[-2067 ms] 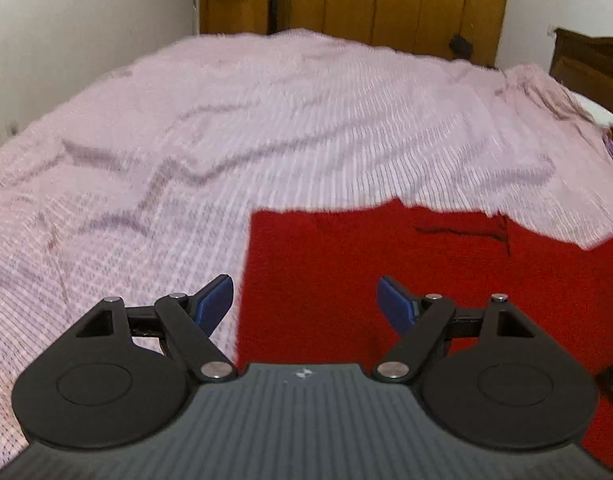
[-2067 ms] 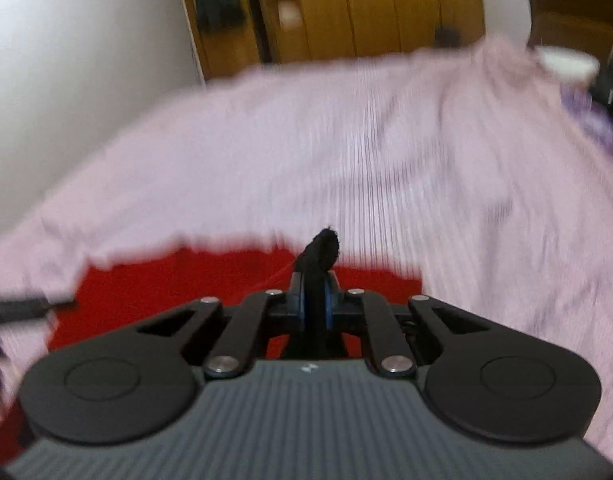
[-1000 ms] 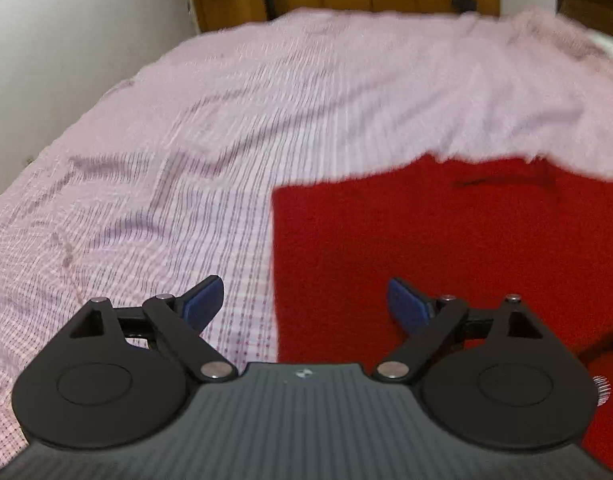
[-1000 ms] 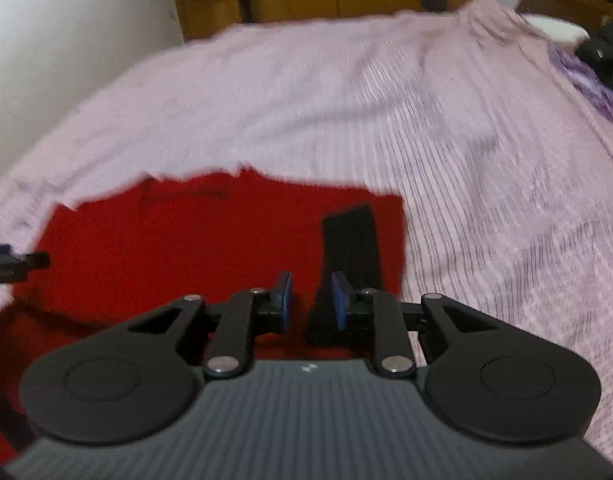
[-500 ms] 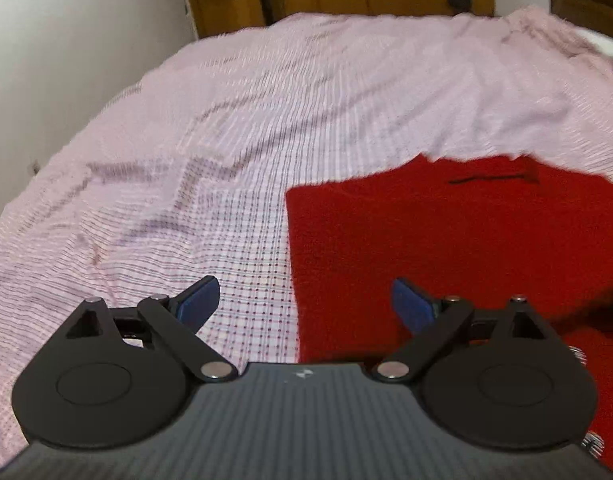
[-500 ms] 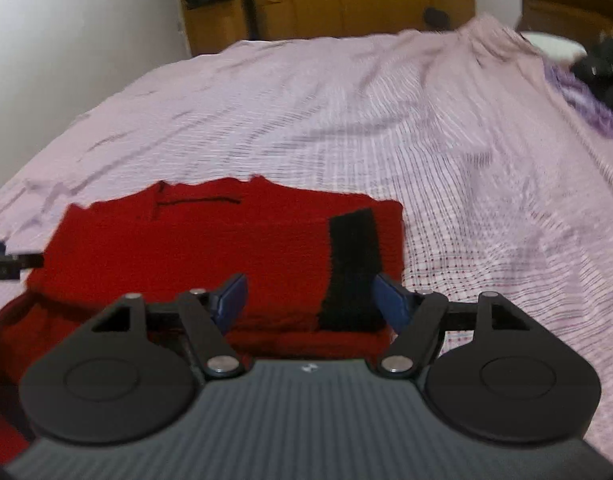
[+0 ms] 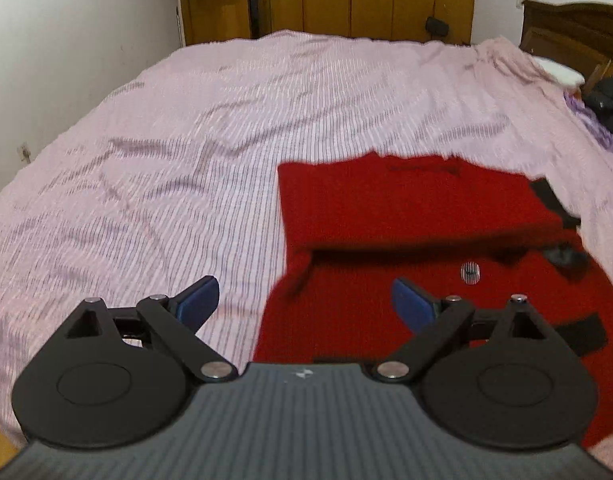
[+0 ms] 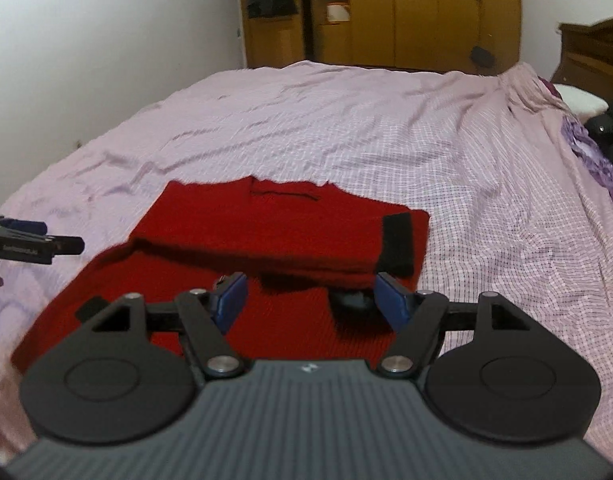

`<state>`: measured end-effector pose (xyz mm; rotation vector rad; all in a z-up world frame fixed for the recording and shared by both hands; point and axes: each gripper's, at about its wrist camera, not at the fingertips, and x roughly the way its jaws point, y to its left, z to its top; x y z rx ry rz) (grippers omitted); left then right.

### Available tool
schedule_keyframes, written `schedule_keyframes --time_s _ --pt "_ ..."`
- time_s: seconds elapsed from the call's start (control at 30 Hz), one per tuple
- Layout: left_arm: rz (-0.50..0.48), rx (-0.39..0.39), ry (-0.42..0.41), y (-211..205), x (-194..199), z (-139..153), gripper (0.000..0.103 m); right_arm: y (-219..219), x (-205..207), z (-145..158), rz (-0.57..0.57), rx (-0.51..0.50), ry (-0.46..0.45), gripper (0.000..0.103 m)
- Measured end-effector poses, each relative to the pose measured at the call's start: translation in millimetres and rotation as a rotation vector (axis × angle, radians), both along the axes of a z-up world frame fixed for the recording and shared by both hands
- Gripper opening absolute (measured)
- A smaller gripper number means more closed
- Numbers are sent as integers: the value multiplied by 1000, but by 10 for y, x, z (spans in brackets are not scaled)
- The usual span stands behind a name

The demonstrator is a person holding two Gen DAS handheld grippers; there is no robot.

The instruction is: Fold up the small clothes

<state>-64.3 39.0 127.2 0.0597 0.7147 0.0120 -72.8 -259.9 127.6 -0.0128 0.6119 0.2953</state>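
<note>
Nearest to us, the left gripper (image 7: 305, 301) sat w/ its blue pads spread wide and nothing between them, one pad over the checked pink bedsheet (image 7: 154, 168), the other over the red sweater (image 7: 410, 200). The right gripper (image 8: 309, 301) was likewise wide apart; its jaws had just been opening, w/ no cloth between them, and it hovered above the garment, not touching. Just beyond both sets of fingers lay the red sweater (image 8: 266, 232), flat on the sheet, on the near part of the bed. Its top portion was folded down over the body, leaving a thick doubled edge across the middle w/ a shadowed gap under it. A black cuff (image 8: 398, 244) lay on top of that folded part at its right end, approx. at the sweater's right edge. Another dark cuff (image 7: 582, 334) showed near the lower right in the left wrist view. In the right wrist view the left gripper's tip (image 8: 38, 246) poked in from the left edge, beside the sweater's left side, apart from it. Farther back the sheet ran wrinkled to a wooden wardrobe (image 8: 418, 12) along the far wall. A dark wooden headboard (image 7: 574, 28) stood at the far right, w/ a purple cloth (image 8: 594, 156) and dark items beside it.
</note>
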Motion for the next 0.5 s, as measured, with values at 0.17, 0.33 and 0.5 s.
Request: schedule_keyframes --time_s 0.17,0.33,0.5 --pt "-30 12 52 -38 -368 -213 96 142 -236 -124 43 -65 34 72" --pt "-89 63 107 -123 -611 -447 96 429 -484 -352 153 -228 57 72" --pt "-103 127 146 -143 -745 -655 96 644 -647 -593 266 -331 100 72"
